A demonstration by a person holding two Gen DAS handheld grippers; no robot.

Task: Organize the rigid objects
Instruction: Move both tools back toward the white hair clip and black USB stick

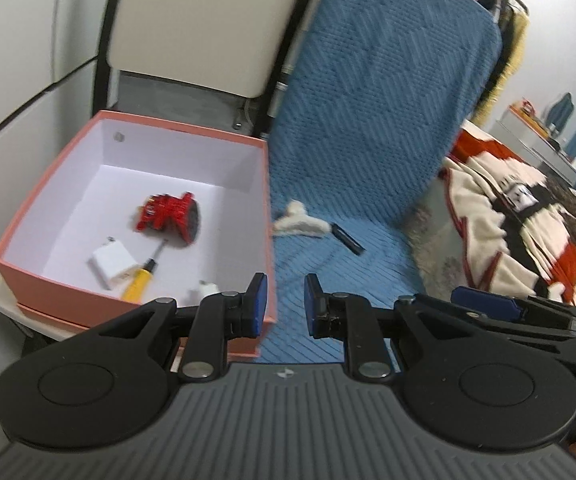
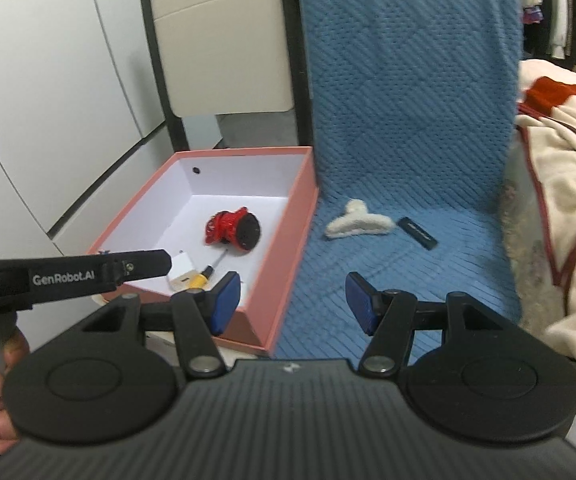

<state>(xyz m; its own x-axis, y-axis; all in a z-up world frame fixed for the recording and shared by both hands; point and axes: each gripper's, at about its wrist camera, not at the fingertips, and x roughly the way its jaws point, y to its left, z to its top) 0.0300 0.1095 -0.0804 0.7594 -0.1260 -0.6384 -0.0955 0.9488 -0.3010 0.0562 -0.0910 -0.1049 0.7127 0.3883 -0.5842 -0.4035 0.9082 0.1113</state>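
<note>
A pink box (image 1: 269, 216) (image 2: 296, 236) with a white inside stands left of a blue-covered seat. In it lie a red toy (image 1: 170, 216) (image 2: 234, 228), a white charger block (image 1: 112, 266) (image 2: 182, 268), a yellow-handled screwdriver (image 1: 140, 282) (image 2: 202, 278) and a small white piece (image 1: 206, 289). On the seat lie a fluffy white hair claw (image 1: 298, 224) (image 2: 358, 224) and a thin black stick (image 1: 348, 238) (image 2: 418, 232). My left gripper (image 1: 286, 304) is open and empty by the box's near right corner. My right gripper (image 2: 292, 300) is open and empty over the box edge and seat.
The blue quilted cover (image 1: 368, 120) (image 2: 408, 100) drapes over the chair's back and seat. A cream chair back (image 1: 192, 24) (image 2: 224, 44) stands behind the box. A patterned red, cream and black blanket (image 1: 520, 232) (image 2: 560, 184) lies to the right. White cabinet panels (image 2: 48, 80) are at left.
</note>
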